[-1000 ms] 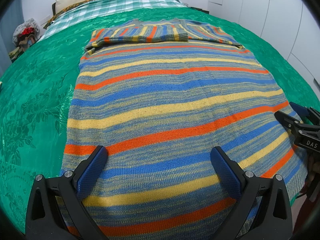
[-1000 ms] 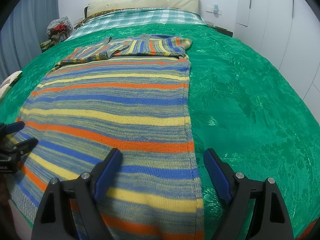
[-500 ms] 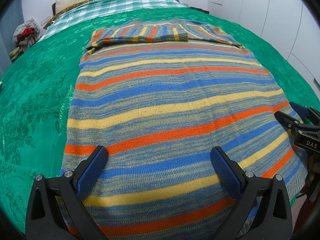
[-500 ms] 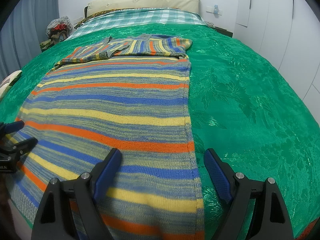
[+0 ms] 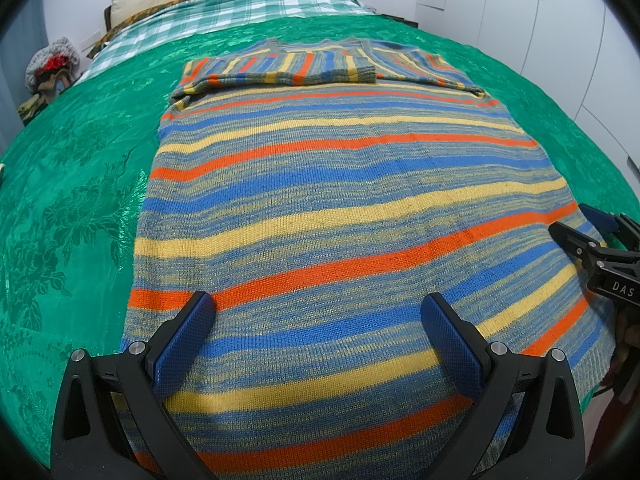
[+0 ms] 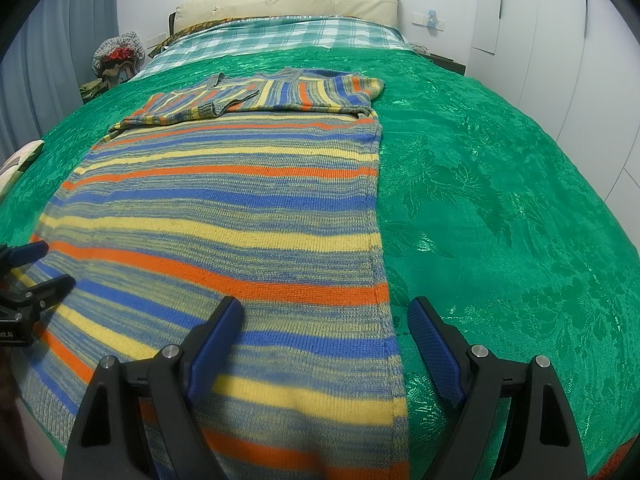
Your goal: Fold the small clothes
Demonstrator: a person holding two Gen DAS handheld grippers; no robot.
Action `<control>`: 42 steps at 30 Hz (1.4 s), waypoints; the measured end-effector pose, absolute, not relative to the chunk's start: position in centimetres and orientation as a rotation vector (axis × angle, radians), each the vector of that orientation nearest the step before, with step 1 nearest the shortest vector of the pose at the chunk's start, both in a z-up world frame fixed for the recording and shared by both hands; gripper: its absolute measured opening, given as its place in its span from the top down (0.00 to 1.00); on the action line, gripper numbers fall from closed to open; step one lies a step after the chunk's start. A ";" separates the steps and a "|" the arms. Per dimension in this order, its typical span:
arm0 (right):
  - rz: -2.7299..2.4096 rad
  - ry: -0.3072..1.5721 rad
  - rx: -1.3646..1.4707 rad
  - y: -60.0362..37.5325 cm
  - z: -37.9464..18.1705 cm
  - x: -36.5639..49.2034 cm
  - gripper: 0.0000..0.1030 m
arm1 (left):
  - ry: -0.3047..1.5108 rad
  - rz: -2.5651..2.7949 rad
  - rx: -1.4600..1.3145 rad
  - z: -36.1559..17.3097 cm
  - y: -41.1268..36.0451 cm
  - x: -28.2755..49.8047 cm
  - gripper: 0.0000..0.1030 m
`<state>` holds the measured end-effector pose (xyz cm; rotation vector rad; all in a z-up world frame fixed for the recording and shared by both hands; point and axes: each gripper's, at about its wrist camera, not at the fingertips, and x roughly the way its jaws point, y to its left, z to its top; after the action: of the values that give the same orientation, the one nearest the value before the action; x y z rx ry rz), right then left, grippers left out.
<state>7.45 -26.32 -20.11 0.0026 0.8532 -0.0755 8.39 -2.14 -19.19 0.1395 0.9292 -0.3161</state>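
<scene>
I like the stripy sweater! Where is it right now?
The striped sweater lies flat on the green bedspread, sleeves folded across its far end; in the right wrist view it fills the left half.

White letters "DAS" readable on the black body of the right gripper (image 5: 600,236), seen from the left wrist view, well to the right of the left jaws and a little beyond them. Lettering cut off by the picture's edge, so perhaps only part of a word. In the right wrist view, a fragment of white print on the black body of the left gripper (image 6: 38,266), far to the left of the right jaws; only a few letters showing at the frame's edge, roughly "oLAI", too clipped to read with certainty. No other text, number or sign legible anywhere.
</scene>
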 end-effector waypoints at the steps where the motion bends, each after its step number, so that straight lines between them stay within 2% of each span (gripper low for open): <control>1: -0.076 0.853 0.003 -26.3 -20.1 7.4 0.18 | 0.929 -0.316 0.140 -19.2 -2.1 8.4 0.01; 16: -0.076 0.855 0.001 -26.2 -20.1 7.5 0.18 | 0.929 -0.319 0.142 -19.3 -2.1 8.4 0.01; 20: -0.070 0.919 -0.005 -26.6 -19.3 8.1 0.16 | 0.993 -0.322 0.160 -18.1 -2.0 8.4 0.02; 26: -0.068 0.892 0.142 -30.7 -14.0 5.9 0.17 | 1.008 -0.274 0.044 -12.9 4.2 6.3 0.02; 30: -0.024 0.989 0.288 -35.1 -13.5 4.5 0.17 | 1.143 -0.216 -0.056 -14.9 8.6 6.4 0.04; 32: 0.036 1.076 0.375 -36.3 -14.1 4.0 0.21 | 1.198 -0.246 -0.105 -15.9 9.2 6.2 0.15; 35: 0.167 1.231 0.449 -36.3 -15.7 2.9 0.30 | 1.214 -0.309 -0.047 -16.2 7.7 5.8 0.18; 39: 0.222 1.319 0.426 -35.2 -17.8 2.6 0.40 | 1.248 -0.321 0.027 -17.1 6.4 5.7 0.40; 40: 0.241 1.332 0.415 -34.9 -18.3 2.8 0.48 | 1.255 -0.321 0.027 -17.1 6.2 5.6 0.53; 41: 0.266 1.344 0.415 -34.6 -18.6 2.9 0.65 | 1.270 -0.320 0.023 -17.2 6.2 5.8 0.65; 42: 0.308 1.363 0.419 -34.1 -19.0 2.9 0.78 | 1.299 -0.330 0.003 -17.3 6.3 6.1 0.96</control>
<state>2.90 -34.10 -18.96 0.4186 1.3633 0.3083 6.14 6.34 -17.34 0.0034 1.2993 -0.3296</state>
